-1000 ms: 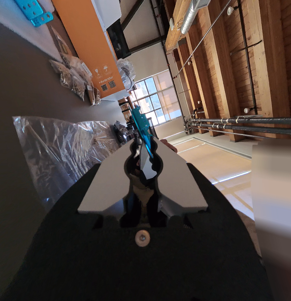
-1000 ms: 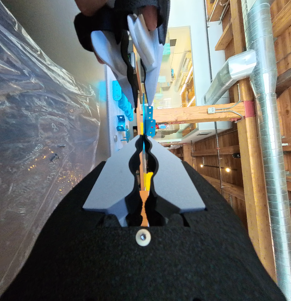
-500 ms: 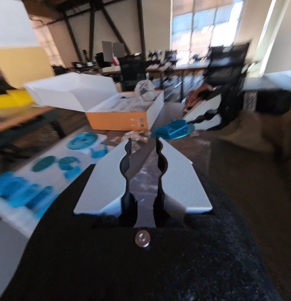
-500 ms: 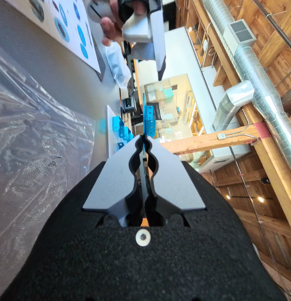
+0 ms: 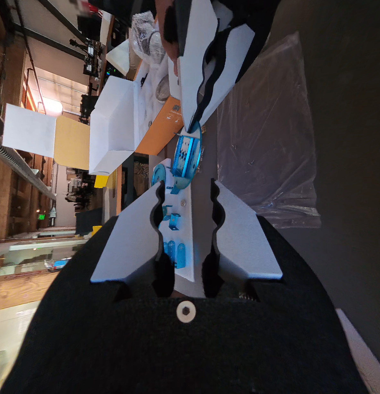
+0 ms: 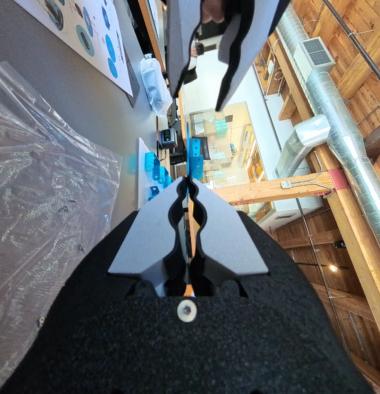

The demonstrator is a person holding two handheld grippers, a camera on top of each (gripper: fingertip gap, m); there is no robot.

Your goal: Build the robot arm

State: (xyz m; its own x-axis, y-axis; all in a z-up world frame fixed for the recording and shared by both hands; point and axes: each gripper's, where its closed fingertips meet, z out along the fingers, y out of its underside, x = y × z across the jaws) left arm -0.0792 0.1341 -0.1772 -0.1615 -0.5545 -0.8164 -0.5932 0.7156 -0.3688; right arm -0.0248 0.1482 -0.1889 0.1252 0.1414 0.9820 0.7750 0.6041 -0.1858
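My right gripper [image 6: 187, 178] is shut on the rim of a thin blue disc [image 6: 187, 147], seen edge-on, with a blue perforated bracket [image 6: 195, 157] fixed to it. In the left wrist view the right gripper [image 5: 191, 125] comes in from the top and holds the disc [image 5: 196, 153] and its bracket [image 5: 182, 155] in the air. My left gripper [image 5: 187, 183] is open and empty, a short way from the disc's far edge. It also shows at the top of the right wrist view [image 6: 196, 102], with its jaws apart.
A white sheet [image 5: 188, 223] with several loose blue brackets [image 5: 173, 221] lies on the dark table. A crumpled clear plastic bag [image 5: 265, 149] with small screws lies beside it. An open orange and white box [image 5: 159, 130] stands farther off. A printed sheet [image 6: 99, 49] lies on the table. The left gripper's tips are roughly 6 cm from the right gripper's.
My left gripper has let go of the blue disc, opened, rolled over and drawn back from it. My right gripper still holds the disc and has shifted only slightly.
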